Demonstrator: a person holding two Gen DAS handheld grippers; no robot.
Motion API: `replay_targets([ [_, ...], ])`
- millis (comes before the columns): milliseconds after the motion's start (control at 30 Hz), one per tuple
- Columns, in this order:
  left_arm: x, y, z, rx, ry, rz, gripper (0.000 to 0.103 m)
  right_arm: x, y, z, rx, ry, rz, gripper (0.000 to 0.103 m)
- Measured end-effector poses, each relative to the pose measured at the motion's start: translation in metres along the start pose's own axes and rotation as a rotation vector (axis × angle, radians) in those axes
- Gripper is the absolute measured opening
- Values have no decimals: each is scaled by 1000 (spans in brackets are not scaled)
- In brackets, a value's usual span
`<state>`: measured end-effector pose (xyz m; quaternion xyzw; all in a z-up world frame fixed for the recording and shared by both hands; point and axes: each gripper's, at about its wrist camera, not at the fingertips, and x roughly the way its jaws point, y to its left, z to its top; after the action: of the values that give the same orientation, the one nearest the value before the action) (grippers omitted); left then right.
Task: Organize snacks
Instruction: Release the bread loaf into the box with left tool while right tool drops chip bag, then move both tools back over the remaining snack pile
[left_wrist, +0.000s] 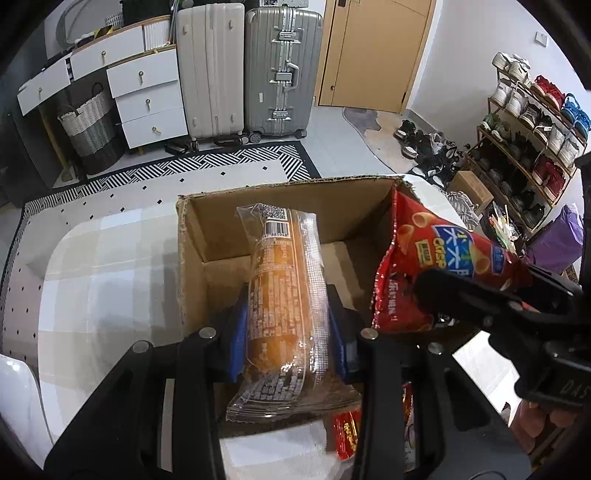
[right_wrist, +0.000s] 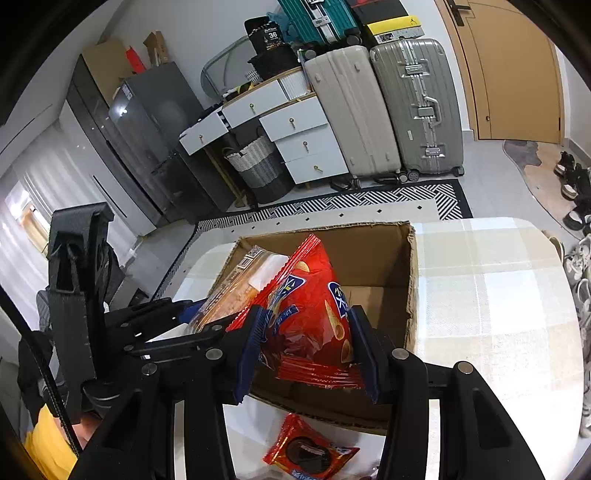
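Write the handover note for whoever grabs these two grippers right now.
Left gripper: shut on the clear cake packet, held over the cardboard box.
Right gripper: shut on the red chip bag, also above the box.
Done: both snacks picked up and brought to the box; its visible floor looks bare.
Left: release both inside, then fetch the red cookie pack lying on the table in front of the box.

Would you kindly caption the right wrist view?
Right claw holds a red chip bag over the open cardboard box.
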<state>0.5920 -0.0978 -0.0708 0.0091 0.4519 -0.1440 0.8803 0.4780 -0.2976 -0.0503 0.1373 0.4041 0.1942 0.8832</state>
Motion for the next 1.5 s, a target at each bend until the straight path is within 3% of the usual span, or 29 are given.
replay_targets([
  [400,30,10,-12,-14,5,29,33,10,2,-5,15,32,-10,47],
  [667,4,13,-39,-19,-6,33,34,18,3,-8,16,59,-24,47],
  [967,-62,11,-70,-34,-14,69,38,17,15,-11,-47,92,-117,48],
  [1000,-72,9,-73,-35,-26,68,43,10,18,-12,-53,80,-112,48],
  [1167,-128,-4,-95,-28,-86,82,46,-43,35,-19,-43,-13,-65,49],
  [1200,-141,-8,-101,-31,-104,86,54,-56,39,-21,-43,-30,-56,49],
  [1233,-154,-11,-106,-37,-125,96,69,-71,44,-25,-45,-54,-48,50],
  [1300,-182,-18,-117,-45,-177,116,82,-97,53,-33,-51,-98,-33,50],
  [1400,-218,-32,-132,-37,-229,139,82,-143,68,-52,-53,-183,-35,57],
  [1467,-242,-39,-145,-41,-252,140,82,-170,73,-69,-42,-244,-41,71],
  [1500,-252,-41,-150,-44,-261,136,82,-188,75,-81,-30,-283,-26,74],
])
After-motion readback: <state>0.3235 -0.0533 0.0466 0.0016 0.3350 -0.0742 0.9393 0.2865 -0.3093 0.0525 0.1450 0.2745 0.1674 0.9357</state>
